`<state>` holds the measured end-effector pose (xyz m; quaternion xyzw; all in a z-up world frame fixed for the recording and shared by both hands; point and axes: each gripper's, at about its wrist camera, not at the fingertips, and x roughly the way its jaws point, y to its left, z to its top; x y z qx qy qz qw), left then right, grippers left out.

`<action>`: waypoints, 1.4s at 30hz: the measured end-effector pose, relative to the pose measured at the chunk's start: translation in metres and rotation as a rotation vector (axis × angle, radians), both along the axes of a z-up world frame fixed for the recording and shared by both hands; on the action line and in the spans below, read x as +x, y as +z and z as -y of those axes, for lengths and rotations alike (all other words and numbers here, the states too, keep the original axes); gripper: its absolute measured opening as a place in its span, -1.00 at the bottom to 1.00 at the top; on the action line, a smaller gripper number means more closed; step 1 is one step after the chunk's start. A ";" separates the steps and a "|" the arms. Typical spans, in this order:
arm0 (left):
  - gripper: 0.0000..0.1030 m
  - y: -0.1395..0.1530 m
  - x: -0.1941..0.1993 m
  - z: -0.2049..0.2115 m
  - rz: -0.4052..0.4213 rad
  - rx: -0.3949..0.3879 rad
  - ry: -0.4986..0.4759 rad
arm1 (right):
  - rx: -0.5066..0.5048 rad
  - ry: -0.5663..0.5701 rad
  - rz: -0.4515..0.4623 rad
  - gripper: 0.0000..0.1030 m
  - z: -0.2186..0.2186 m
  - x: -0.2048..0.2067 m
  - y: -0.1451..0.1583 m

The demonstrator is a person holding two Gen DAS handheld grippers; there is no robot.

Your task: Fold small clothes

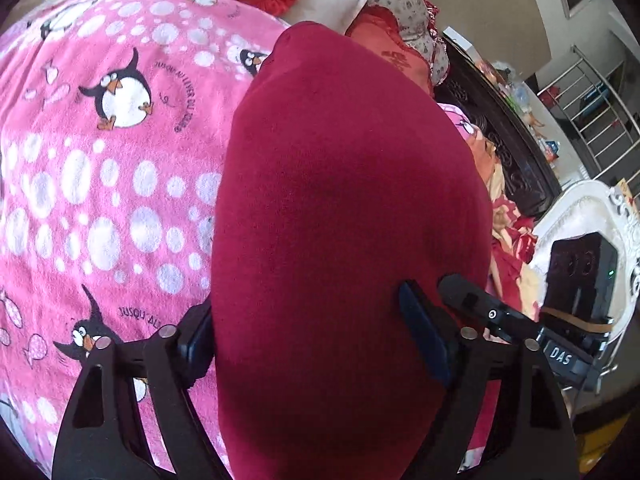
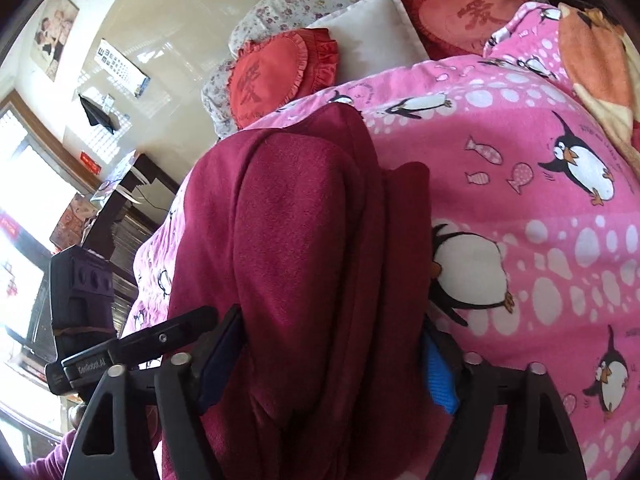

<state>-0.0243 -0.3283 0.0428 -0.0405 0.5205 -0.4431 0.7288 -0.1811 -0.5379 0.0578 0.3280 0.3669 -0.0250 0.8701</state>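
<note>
In the left wrist view the left gripper [image 1: 320, 340] stands wide with its fingers [image 1: 420, 336] clamped on the maroon garment [image 1: 344, 200] filling the frame's centre over the pink penguin blanket [image 1: 100, 160], while in the right wrist view the right gripper [image 2: 328, 360] grips the same bunched garment [image 2: 288, 240] at lower centre between half-spread fingers [image 2: 220, 356].

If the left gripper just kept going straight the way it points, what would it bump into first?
Most likely the dark red fleece garment, which already lies between the left gripper's fingers and fills the view ahead. Beneath it lies the pink penguin-print blanket, though depth is hard to judge.
</note>
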 end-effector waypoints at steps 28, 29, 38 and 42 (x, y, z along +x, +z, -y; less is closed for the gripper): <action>0.07 0.032 -0.110 -0.128 0.172 0.241 0.129 | -0.176 0.157 -0.065 -0.10 -0.134 -0.070 0.052; 0.07 0.035 -0.111 -0.128 0.194 0.250 0.140 | -0.181 0.167 -0.032 -0.10 -0.137 -0.073 0.063; 0.13 0.055 -0.119 -0.132 0.358 0.297 0.209 | -0.248 0.288 0.031 -0.23 -0.181 -0.080 0.069; 0.13 0.057 -0.125 -0.132 0.380 0.302 0.223 | -0.352 0.264 -0.080 -0.23 -0.186 -0.076 0.035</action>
